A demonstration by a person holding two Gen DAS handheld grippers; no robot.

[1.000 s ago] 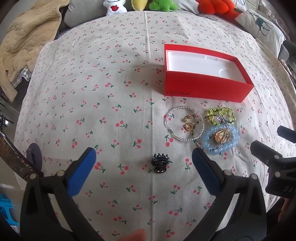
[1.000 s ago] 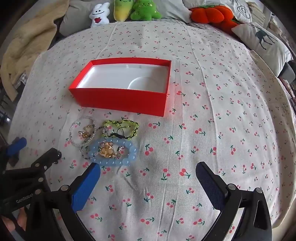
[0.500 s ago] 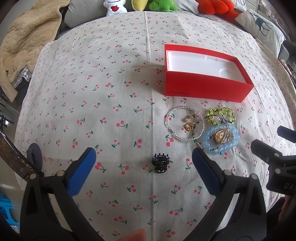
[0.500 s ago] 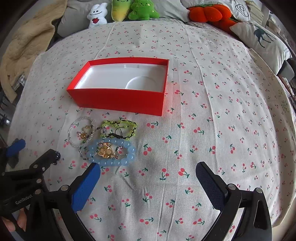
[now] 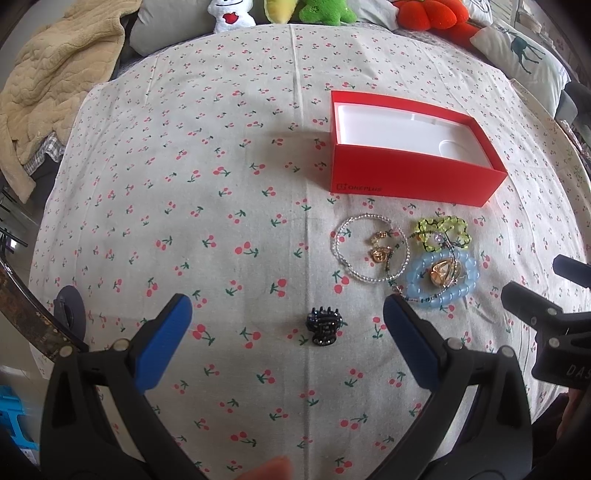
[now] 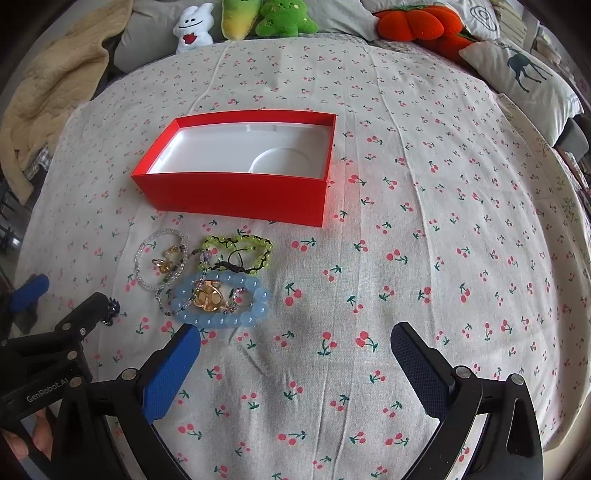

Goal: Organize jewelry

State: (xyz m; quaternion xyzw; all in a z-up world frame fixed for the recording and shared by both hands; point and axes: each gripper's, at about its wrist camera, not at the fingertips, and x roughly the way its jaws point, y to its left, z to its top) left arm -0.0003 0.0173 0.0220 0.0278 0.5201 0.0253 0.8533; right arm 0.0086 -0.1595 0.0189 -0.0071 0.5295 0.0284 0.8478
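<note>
We note a cherry-print cloth point(image 5: 221, 206) covering the work surface, with plush toys point(image 6: 258, 18) and pillows point(image 6: 524, 77) lined up at its far edge and a beige blanket point(image 5: 48, 77) far off to the left; nothing stands between either tool and the jewelry. The left gripper point(image 5: 287, 328) is spread wide and holds nothing; a black hair claw point(image 5: 324, 326) lies on the cloth directly between its blue fingertips point(image 5: 166, 343). The right gripper point(image 6: 295, 354) is likewise spread and empty, over bare cloth. The jewelry cluster sits ahead and to the left of the right gripper, just beyond its left fingertip: a pale blue bead bracelet point(image 6: 255, 295) nearest, ringing a gold ornament point(image 6: 208, 295), a yellow-green beaded bracelet point(image 6: 236, 245) behind it, and a clear bead bracelet point(image 6: 147, 258) further left with small gold pieces inside. The strands overlap one another. Beyond the cluster stands an open red box point(image 6: 236, 192) with a white, empty liner, near but apart from the bracelets.
</note>
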